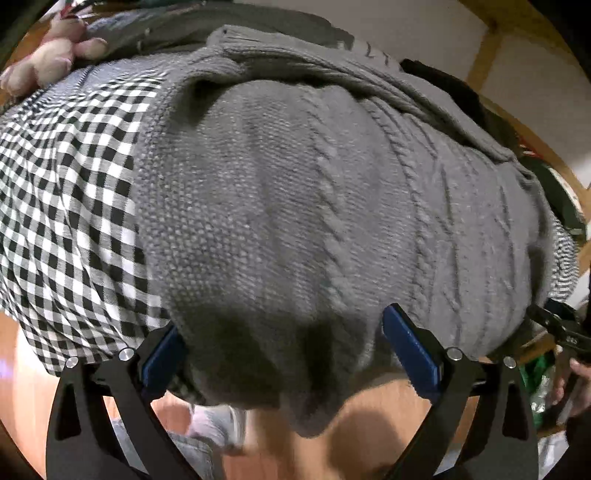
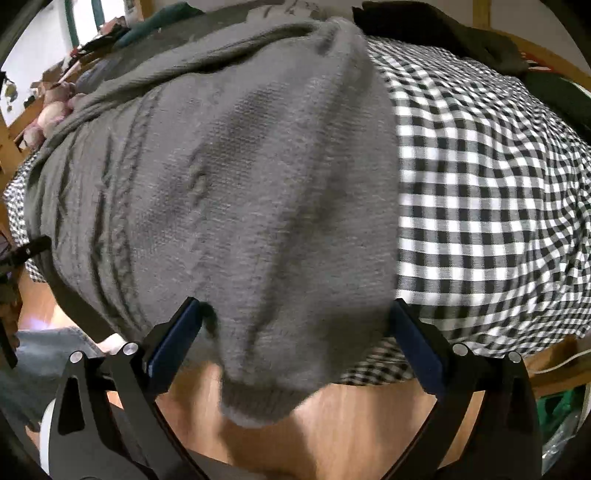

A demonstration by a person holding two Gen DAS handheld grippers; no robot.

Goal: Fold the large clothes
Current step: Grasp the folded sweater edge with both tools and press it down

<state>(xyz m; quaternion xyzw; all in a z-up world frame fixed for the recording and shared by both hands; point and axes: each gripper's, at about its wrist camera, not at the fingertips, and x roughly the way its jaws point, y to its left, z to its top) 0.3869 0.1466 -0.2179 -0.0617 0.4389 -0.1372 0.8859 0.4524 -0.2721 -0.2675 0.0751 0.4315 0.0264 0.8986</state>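
A grey cable-knit sweater lies spread over a black-and-white checked cloth, and its near edge hangs off the front toward the wooden floor. My left gripper stands open, with a drooping fold of the sweater between its blue pads. In the right wrist view the same sweater covers the checked cloth. My right gripper is open too, and the sweater's ribbed corner hangs between its fingers. The right gripper also shows at the edge of the left wrist view.
A pink plush toy sits at the far left corner of the cloth. Dark clothes are piled behind the sweater. Wooden floor lies below the hanging edge. A wooden frame rises behind, and green items sit low on the right.
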